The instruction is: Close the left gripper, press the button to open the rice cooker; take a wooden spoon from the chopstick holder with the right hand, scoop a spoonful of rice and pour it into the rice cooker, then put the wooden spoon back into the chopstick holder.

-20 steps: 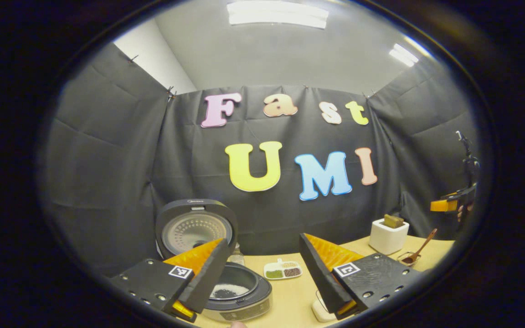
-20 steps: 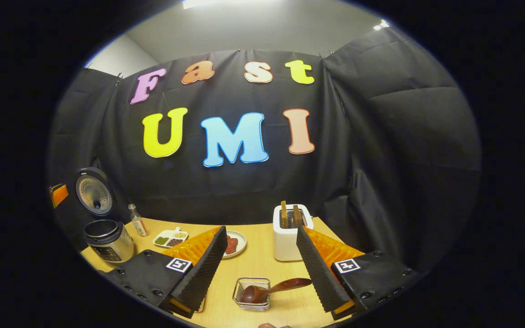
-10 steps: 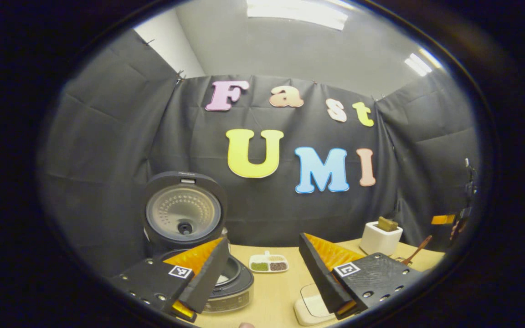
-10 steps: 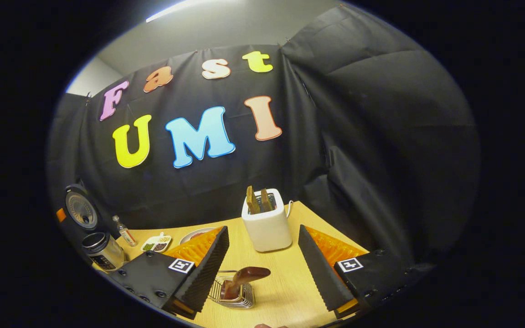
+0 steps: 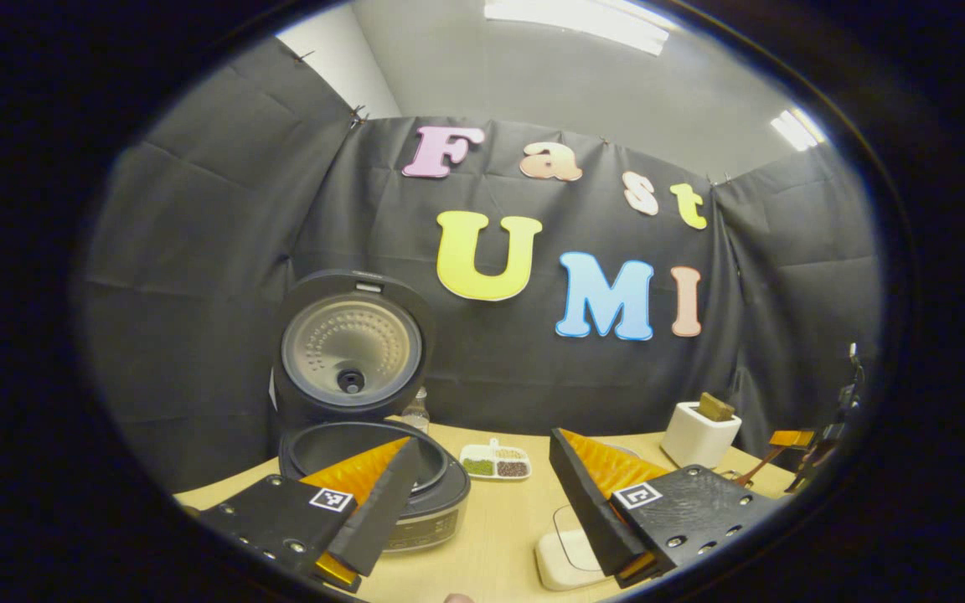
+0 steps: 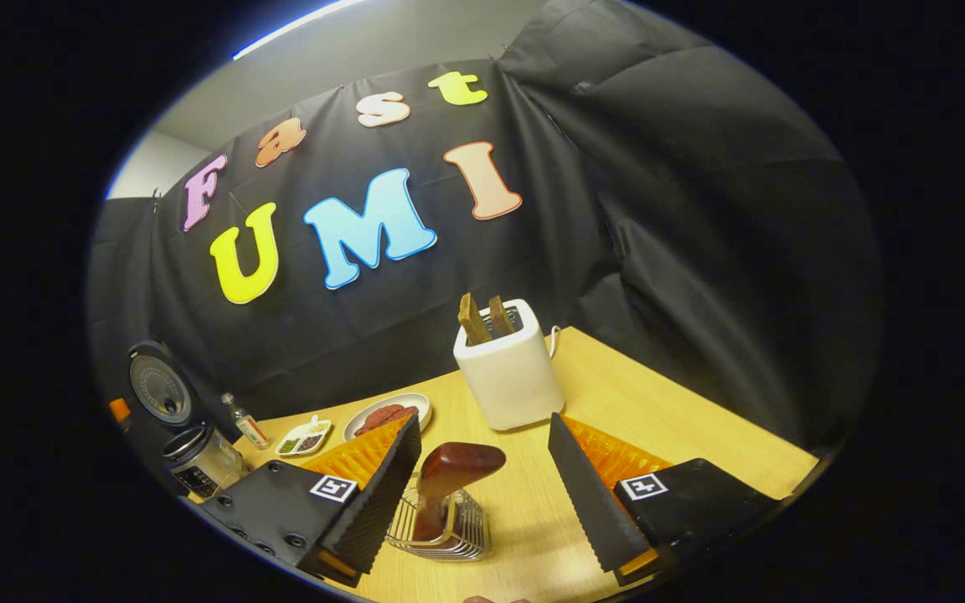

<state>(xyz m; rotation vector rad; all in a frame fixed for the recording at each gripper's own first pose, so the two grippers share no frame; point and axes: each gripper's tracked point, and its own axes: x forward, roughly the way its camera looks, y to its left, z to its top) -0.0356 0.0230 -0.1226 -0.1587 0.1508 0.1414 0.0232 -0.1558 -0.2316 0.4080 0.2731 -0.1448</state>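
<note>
The rice cooker [image 5: 382, 490] stands open at the left of the table, its lid [image 5: 351, 352] upright; what lies in the pot is hidden. My left gripper [image 5: 478, 502] is open, held back from the cooker, with the left finger in front of the pot's rim. In the right gripper view the wooden spoon [image 6: 453, 469] stands in the wire chopstick holder [image 6: 449, 536], handle end toward me. My right gripper [image 6: 482, 494] is open with the spoon's handle between its fingers, nearer the left one, untouched. The cooker [image 6: 198, 459] shows far left there.
A white toaster [image 6: 509, 381] with two slices stands just behind the holder. A plate of red food [image 6: 388, 413], a divided bean dish [image 6: 305, 437] and a small bottle [image 6: 245, 421] sit mid-table. A flat white object [image 5: 562, 559] lies under my left gripper.
My right gripper has come down and forward to the holder, so the spoon's handle now sits between its fingers. My left gripper has drawn back from the open cooker.
</note>
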